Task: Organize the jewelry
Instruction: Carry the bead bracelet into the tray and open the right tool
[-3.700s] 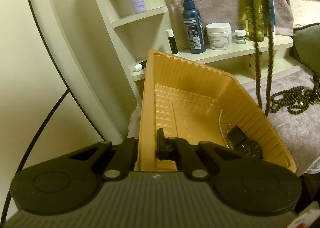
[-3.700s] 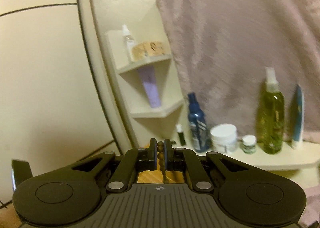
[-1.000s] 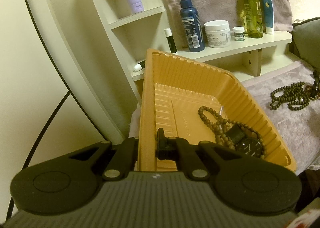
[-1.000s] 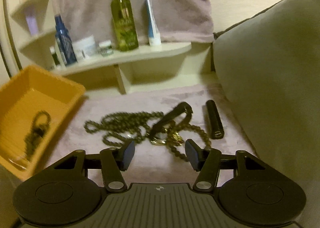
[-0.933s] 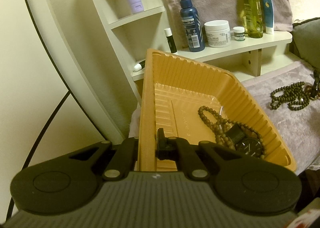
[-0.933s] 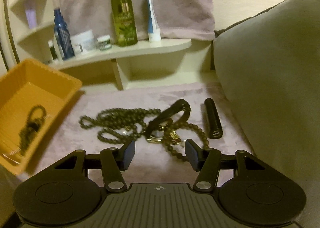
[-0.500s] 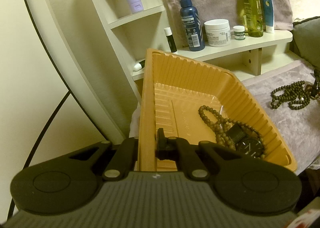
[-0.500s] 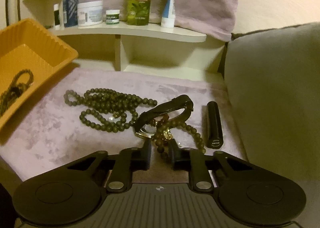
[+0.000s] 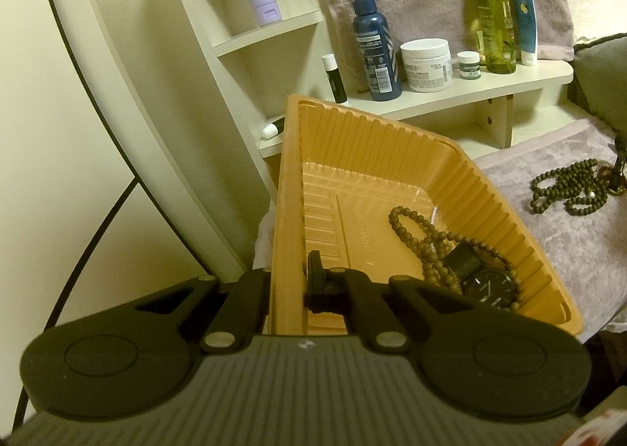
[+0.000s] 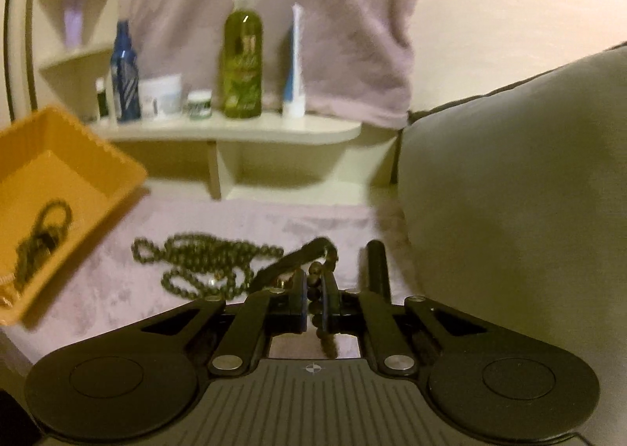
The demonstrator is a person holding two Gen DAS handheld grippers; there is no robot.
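Observation:
My left gripper (image 9: 284, 281) is shut on the near wall of the orange tray (image 9: 392, 129), one finger inside and one outside. In the tray lie a brown bead strand (image 9: 415, 226) and a black watch (image 9: 486, 285). The tray (image 10: 98, 156) shows at the left of the right wrist view. My right gripper (image 10: 313, 289) has its jaws closing on a brown bead strand (image 10: 327, 340), which sits pinched between the pads and hangs below them. Beyond it, on the mauve cloth (image 10: 117, 289), lie a green bead necklace (image 10: 211, 266) and a black strap (image 10: 298, 258).
A black cylinder (image 10: 376, 266) lies right of the strap. A grey cushion (image 10: 509, 191) walls off the right side. A cream shelf (image 9: 490, 89) behind holds bottles and jars, with a towel (image 10: 333, 35) hanging above. The green necklace (image 9: 568, 191) lies right of the tray.
My right gripper went from open over the jewelry pile to shut on a brown bead strand, then rose a little. The left gripper and tray have not moved.

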